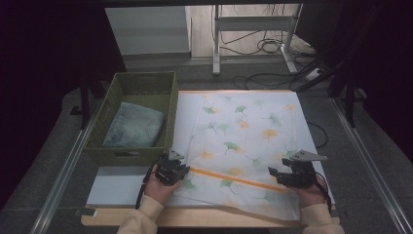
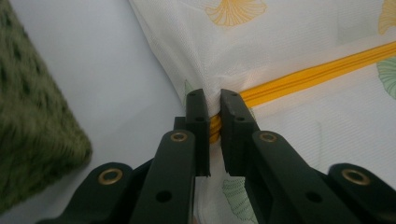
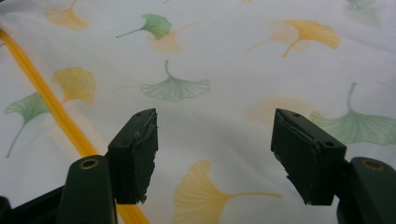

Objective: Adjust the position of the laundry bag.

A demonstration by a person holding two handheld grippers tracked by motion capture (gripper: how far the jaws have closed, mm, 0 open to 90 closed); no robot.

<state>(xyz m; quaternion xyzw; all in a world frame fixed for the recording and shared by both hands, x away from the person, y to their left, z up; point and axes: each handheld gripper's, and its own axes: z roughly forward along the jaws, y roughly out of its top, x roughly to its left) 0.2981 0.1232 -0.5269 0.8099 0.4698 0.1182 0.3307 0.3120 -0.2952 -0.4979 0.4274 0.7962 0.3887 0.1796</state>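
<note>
Fingers of left gripper pinching yellow zipper end of limp, light mesh laundry bag, right gripper spread above bag; best gripped along zipper.

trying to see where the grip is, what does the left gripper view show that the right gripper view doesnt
Left gripper view: the left tongs are shut on the end of the yellow zipper, mesh bunched between the pads, with the green woven basket blurred at the left edge and bare white table sheet beside it.

Right gripper view: the right tongs stand wide open above flat fabric, gripping nothing.

Both: the white mesh bag printed with green and yellow leaves, and its yellow zipper.
</note>
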